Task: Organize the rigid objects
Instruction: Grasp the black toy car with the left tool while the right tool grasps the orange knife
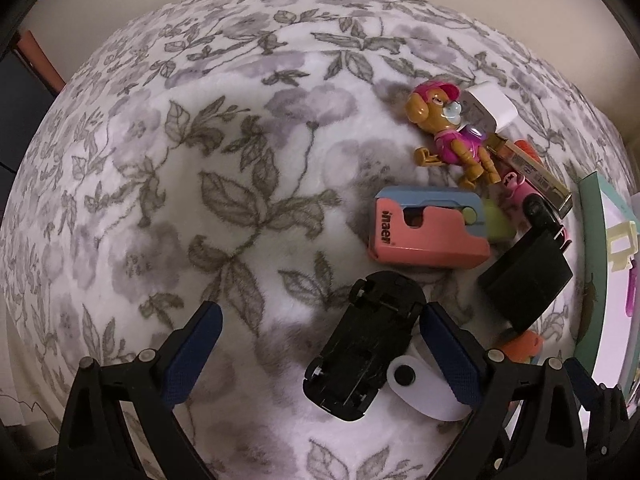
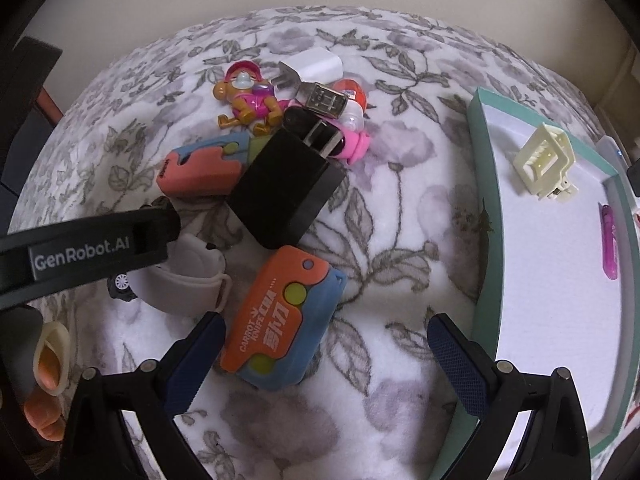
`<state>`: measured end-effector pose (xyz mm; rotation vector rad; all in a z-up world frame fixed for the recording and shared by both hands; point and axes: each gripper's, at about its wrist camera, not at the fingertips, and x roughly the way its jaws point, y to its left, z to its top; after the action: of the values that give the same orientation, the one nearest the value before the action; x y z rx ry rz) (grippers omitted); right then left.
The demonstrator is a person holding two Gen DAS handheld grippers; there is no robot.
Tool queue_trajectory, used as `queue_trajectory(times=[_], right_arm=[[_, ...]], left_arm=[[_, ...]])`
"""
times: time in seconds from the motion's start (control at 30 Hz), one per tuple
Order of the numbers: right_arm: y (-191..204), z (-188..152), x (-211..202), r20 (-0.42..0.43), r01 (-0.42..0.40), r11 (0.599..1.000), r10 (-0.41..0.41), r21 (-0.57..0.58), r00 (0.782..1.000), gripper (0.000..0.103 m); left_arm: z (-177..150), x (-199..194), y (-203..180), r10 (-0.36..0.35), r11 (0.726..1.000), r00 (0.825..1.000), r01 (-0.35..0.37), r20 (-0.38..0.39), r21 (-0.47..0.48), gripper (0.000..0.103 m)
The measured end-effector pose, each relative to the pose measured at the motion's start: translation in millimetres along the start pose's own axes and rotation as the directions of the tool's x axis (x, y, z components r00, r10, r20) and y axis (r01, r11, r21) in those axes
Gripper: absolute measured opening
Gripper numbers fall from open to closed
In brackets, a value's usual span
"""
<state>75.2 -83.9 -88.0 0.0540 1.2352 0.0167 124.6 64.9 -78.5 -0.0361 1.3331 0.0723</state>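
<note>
The left hand-held gripper (image 1: pixel 320 348) is spread wide over the floral blanket (image 1: pixel 200 184), and a black toy car (image 1: pixel 366 344) lies upside down between its blue pads, chassis up. The car's long axis runs from lower left to upper right, nose tilted away toward the pile. Its side sits right against the right-hand pad, while the other pad stands well clear, so nothing is gripped. A white clip-like piece (image 1: pixel 420 388) lies partly under the car.

Just beyond the car lies a pink and blue toy knife case (image 1: pixel 428 228) with "inaer" printed on its end, long axis across the view. A black charger (image 1: pixel 524 276) leans beside it, prongs pointing away. Further back a toy pup figure in pink (image 1: pixel 452 132) lies on its back.

The right hand-held gripper (image 2: pixel 326 360) is also wide open and holds nothing. Between its fingers, touching the left pad, lies an orange and blue toy (image 2: pixel 284 320) reading "CARROT KNIFE", its long axis running away and slightly right. The left tool's arm crosses the view, marked "GenRobot.AI". To the right sits a teal-rimmed tray (image 2: pixel 484 216) holding a cream clip (image 2: pixel 546 164) and a purple stick (image 2: pixel 610 240).
</note>
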Motion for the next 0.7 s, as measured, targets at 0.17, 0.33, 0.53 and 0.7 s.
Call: queue_trajectory(times=[0.17, 0.33, 0.53, 0.7], right_arm=[[2.6, -1.2, -2.2, 0.003, -0.013, 1.0, 0.013, -0.016, 1.0, 0.091], [7.4, 0.1, -2.4, 0.002, -0.032, 0.999, 0.032, -0.028, 0.999, 0.081], [13.3, 0.7, -0.5, -0.007, -0.048, 0.998, 0.047, -0.04, 0.999, 0.065], [17.9, -0.4, 3.3, -0.009, -0.002, 0.998, 0.001, -0.065, 1.0, 0.052]], left_arm=[[-5.5, -2.2, 0.0, -0.001, 1.0, 1.0, 0.001, -0.013, 0.01, 0.074], [-9.9, 4.5, -6.4, -0.002, 1.0, 0.999, 0.003, -0.049, 0.017, 0.053], [-13.5, 9.4, -8.5, -0.004, 0.999, 0.999, 0.006, -0.047, 0.032, 0.048], [-11.3, 9.3, -9.1, -0.008, 0.999, 0.999, 0.01, -0.048, 0.031, 0.047]])
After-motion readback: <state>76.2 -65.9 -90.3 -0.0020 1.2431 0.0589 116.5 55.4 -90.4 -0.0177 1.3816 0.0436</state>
